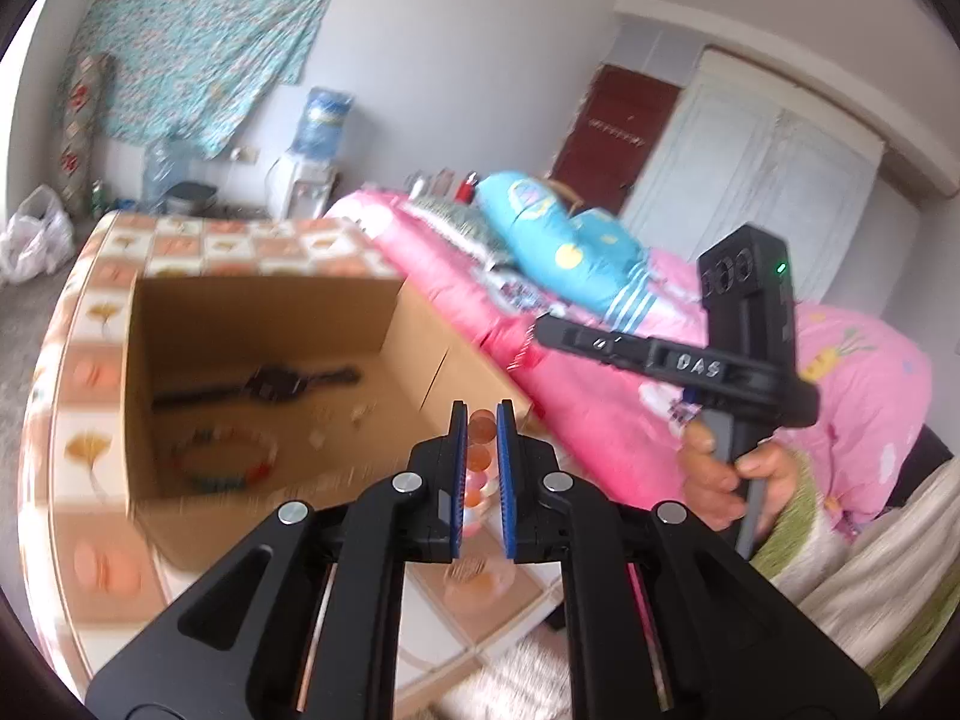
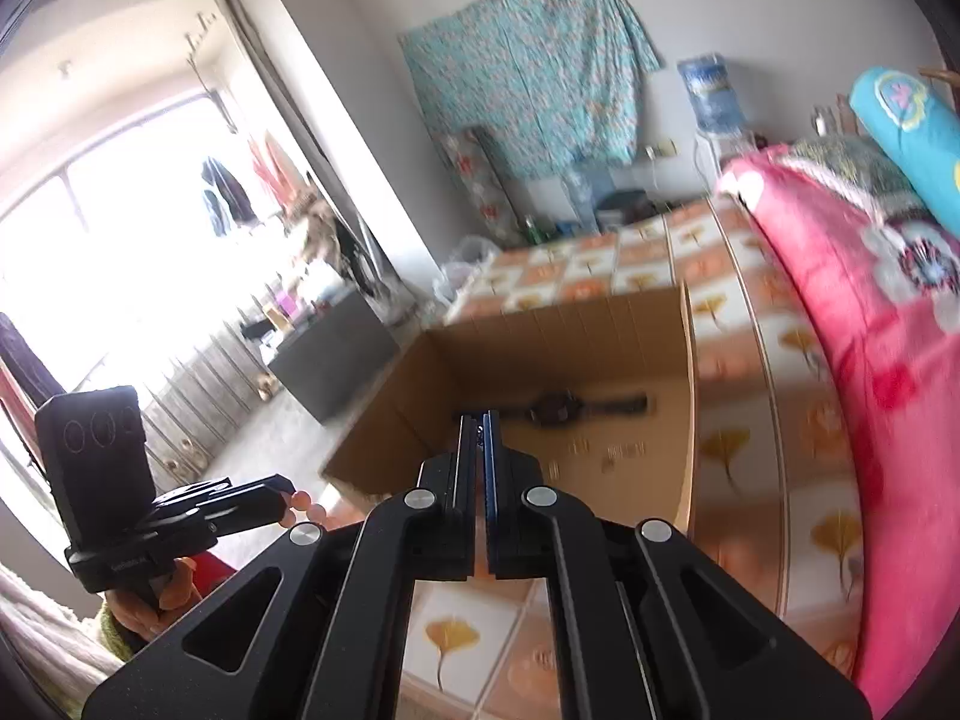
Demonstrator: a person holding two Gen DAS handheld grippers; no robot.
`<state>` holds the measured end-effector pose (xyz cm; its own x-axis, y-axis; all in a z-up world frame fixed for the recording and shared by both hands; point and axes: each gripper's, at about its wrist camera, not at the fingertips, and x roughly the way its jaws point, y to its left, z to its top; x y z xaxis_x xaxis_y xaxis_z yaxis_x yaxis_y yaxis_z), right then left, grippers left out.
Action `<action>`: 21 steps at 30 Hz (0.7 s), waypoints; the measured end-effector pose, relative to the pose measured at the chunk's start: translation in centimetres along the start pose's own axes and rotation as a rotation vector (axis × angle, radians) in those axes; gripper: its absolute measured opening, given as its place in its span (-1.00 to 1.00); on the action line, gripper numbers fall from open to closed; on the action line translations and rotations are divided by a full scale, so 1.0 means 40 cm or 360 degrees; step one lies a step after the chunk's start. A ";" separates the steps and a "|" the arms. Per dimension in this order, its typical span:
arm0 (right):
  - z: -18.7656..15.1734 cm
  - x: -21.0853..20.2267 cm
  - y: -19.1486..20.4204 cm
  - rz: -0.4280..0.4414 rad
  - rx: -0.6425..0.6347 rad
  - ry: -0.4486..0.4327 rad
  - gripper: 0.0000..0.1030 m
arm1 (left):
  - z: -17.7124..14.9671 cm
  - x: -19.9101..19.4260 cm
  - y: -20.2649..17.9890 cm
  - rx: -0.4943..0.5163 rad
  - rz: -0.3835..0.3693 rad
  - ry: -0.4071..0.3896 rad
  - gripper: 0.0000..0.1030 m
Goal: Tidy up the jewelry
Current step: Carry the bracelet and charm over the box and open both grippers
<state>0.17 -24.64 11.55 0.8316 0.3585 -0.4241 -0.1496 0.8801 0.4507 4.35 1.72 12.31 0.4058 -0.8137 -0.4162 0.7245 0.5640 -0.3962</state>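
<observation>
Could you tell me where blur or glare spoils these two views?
Left wrist view: motion blur smears the cardboard box and the bracelet inside; the left gripper stays sharp. Right wrist view: the window is blown out white, and the pink bedding is smeared.

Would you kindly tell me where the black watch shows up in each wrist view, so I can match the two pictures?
Left wrist: watch lies on the box floor, left of centre, beyond the bead bracelet.
Right wrist: watch lies at centre, just past the right tongs' tips.
Shared landmark: the cardboard box around it.
</observation>
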 end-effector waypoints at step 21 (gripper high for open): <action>0.097 0.176 -0.171 -0.0080 0.0072 0.0179 -0.95 | 0.018 0.570 0.119 -0.0157 0.0096 0.0821 -0.81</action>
<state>9.13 -29.34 8.52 0.7719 0.3491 -0.5313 -0.0828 0.8839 0.4603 17.46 -14.27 1.54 0.1003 -0.6182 -0.7796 0.6425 0.6385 -0.4236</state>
